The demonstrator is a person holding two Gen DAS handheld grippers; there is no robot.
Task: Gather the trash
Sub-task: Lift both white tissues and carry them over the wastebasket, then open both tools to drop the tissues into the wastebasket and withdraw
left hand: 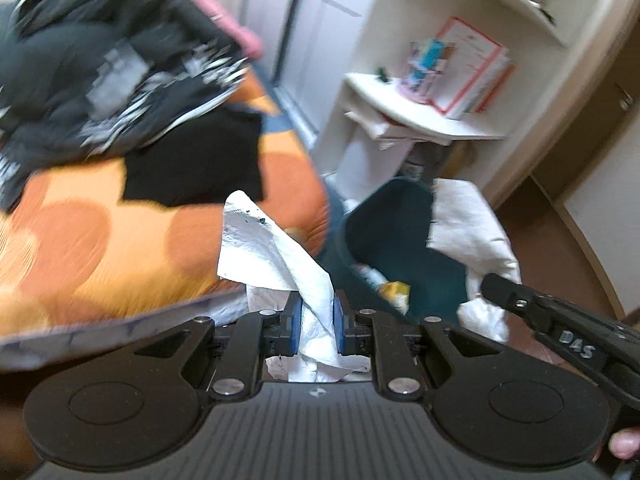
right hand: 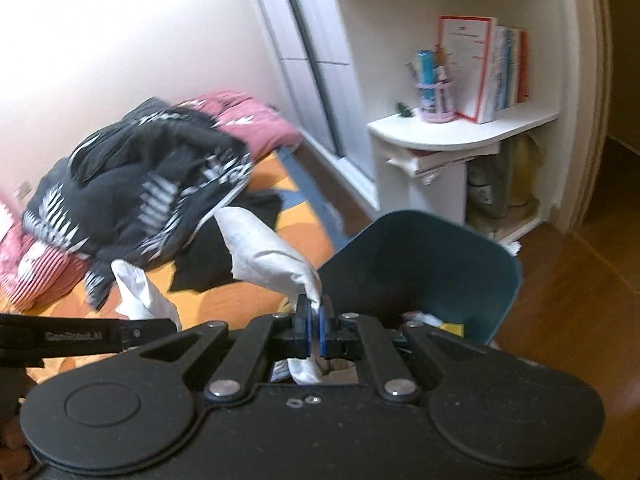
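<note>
Both tongs are clamped on paper. In the left wrist view the left gripper (left hand: 316, 320) sits at the lower centre of the frame, its blue pads pinched on a crumpled white paper towel (left hand: 264, 240) that fans up and to the left above the fingers, speckled with a few dark crumbs. In the right wrist view the right gripper (right hand: 314, 322) is likewise closed tight on a second white tissue (right hand: 264, 252), gripped by a twisted corner, the rest flaring toward the upper left. Just right of centre in both views stands a dark teal trash bin (right hand: 436, 264), mouth tilted toward the cameras, with a yellow wrapper (left hand: 396, 294) and other scraps already inside. The orange patterned bedspread (left hand: 100, 220) fills the left of the left wrist view, with a heap of black-and-white clothing (left hand: 100, 60) in the upper left; a white shelf unit (right hand: 460, 132) with books stands at the upper right. These papers look nearly weightless, limp and easily torn, so a pinch on a bunched fold seems safer than one on a thin edge. I judge they may cling to the pads or drift on release, so letting go low over the bin's mouth looks wise.
</note>
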